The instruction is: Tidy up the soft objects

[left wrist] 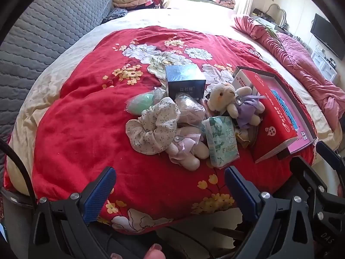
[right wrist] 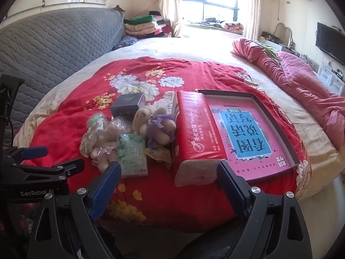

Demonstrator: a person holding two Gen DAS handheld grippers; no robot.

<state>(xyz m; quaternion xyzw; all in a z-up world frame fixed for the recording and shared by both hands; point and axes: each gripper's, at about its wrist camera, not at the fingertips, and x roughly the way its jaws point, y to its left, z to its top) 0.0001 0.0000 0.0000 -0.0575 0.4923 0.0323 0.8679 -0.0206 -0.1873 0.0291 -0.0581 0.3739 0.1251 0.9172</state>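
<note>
- The left hand-held gripper [left wrist: 170,182] is tilting steeply down over the bed, jaws spread wide and empty.
- The right hand-held gripper [right wrist: 169,178] is angling down too, gaping with nothing between its ribbed blue pads [right wrist: 229,183].
- Soft things are lying heaped on the red floral quilt [left wrist: 86,118]: a crinkly floral scrunchie [left wrist: 152,127], a fuzzy cream plush bear [left wrist: 224,97] and a glossy tissue pack [left wrist: 222,140], beside a long red tissue pack [right wrist: 194,133].

The green floral tissue pack [left wrist: 222,141] reads "Flower" near its lower end. The red tissue pack [right wrist: 194,133] carries "TangHuo" beside Chinese characters along its side. "GenRobot AI" stands on the left gripper [right wrist: 36,192] body in the right wrist view. The pink box lid [right wrist: 248,129] bears large Chinese characters on a blue panel.
</note>
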